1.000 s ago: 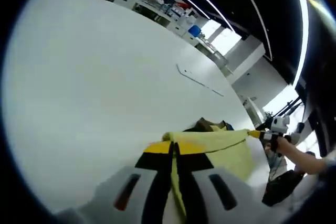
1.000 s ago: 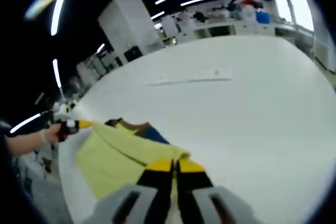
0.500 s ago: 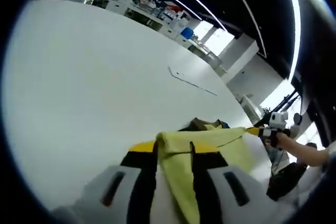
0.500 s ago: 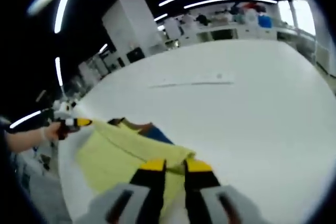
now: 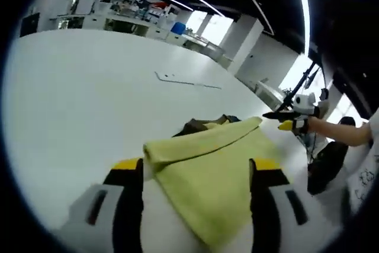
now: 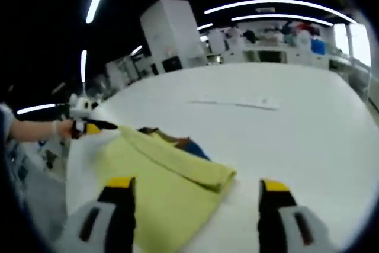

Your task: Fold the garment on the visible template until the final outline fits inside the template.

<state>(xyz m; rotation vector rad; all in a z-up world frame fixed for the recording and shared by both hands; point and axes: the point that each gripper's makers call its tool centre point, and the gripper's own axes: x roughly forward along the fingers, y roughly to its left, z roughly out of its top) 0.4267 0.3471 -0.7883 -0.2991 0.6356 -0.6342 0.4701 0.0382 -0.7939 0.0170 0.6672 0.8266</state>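
Big open lab hall.
I see long ceiling light strips (image 6: 278, 5), cluttered workbenches (image 5: 127, 19) along the wall, white cabinets (image 6: 174, 31).

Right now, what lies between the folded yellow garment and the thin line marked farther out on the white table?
Bare white table: in both views nothing sits between the folded yellow fabric garment and the thin marked line.

Table (image 5: 77, 87) wide open beyond garment (image 5: 207, 164); only template outline (image 5: 186, 81) far off.

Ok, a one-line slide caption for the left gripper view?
Left gripper open over the folded yellow-green garment on the white table, right gripper at its far corner.
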